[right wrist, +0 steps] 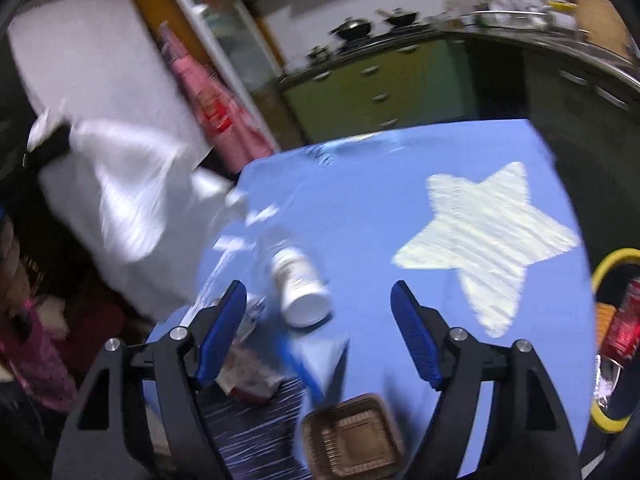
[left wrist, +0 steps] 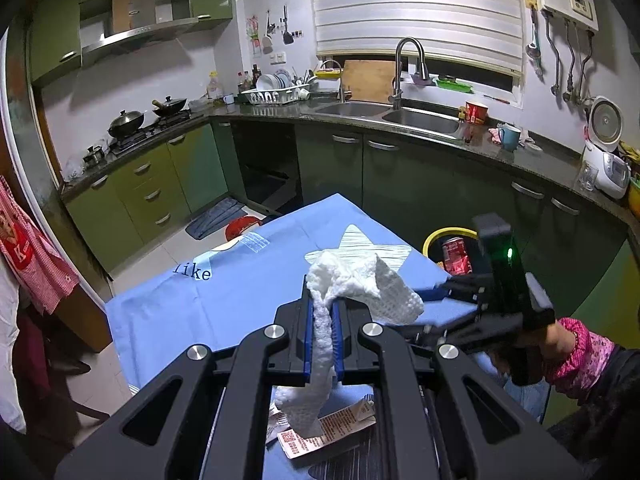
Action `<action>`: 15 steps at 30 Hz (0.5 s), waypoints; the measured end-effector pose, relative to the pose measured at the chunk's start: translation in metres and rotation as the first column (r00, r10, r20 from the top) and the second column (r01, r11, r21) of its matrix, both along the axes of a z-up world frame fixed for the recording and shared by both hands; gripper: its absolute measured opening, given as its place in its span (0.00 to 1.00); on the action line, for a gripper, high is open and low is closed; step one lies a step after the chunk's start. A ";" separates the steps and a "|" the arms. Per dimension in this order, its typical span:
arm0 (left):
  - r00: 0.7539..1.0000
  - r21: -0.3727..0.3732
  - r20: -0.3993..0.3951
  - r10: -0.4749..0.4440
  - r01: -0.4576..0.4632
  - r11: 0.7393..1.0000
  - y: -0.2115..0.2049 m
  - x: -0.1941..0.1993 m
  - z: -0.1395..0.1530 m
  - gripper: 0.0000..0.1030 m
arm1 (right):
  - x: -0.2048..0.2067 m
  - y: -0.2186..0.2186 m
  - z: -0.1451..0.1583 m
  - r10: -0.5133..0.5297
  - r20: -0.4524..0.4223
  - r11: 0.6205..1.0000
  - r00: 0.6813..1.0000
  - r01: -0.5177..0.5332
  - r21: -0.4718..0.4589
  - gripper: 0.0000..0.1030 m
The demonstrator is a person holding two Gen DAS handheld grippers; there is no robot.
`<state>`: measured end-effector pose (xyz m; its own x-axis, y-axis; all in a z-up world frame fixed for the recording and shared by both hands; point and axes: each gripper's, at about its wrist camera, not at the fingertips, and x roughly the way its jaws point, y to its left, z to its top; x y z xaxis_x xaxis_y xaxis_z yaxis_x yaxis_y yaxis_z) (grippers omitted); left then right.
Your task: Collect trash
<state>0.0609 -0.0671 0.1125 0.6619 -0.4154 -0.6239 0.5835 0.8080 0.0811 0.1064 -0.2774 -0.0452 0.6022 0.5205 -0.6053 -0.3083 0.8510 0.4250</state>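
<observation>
My left gripper (left wrist: 323, 308) is shut on a crumpled white paper towel (left wrist: 352, 280) and holds it above the blue tablecloth (left wrist: 168, 312). A printed wrapper (left wrist: 328, 434) lies on the cloth under it. My right gripper (right wrist: 318, 296) is open and empty above the cloth (right wrist: 360, 192); it also shows in the left wrist view (left wrist: 444, 286) to the right. Between its fingers lie a white bottle (right wrist: 300, 284) on its side, a brown plastic tray (right wrist: 352, 436) and a wrapper (right wrist: 248, 376). A yellow-rimmed bin (left wrist: 448, 240) holds a red can (left wrist: 456, 256).
The bin (right wrist: 612, 264) stands off the table's right edge, with the red can (right wrist: 624, 324) in it. Green kitchen cabinets, sink (left wrist: 420, 120) and stove (left wrist: 140, 128) run behind the table. A white plastic bag (right wrist: 120, 200) hangs at the left. The right wrist view is motion-blurred.
</observation>
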 end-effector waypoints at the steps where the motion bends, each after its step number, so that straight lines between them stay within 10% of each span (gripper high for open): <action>1: 1.000 0.003 0.000 -0.001 0.001 1.000 -0.001 0.000 0.000 0.08 | 0.000 -0.006 0.002 -0.010 0.003 1.000 1.000 0.010 0.014 0.69; 15: 0.997 0.021 -0.014 -0.069 0.069 0.997 -0.028 0.013 -0.005 0.08 | -0.075 -0.097 0.021 -0.249 0.055 0.967 0.967 0.252 -0.044 0.71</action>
<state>0.0739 -0.0954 0.1072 0.6233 -0.4464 -0.6420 0.6393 0.7637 0.0897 0.0316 -0.3742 -0.0244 0.7387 0.3192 -0.5936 -0.1017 0.9235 0.3700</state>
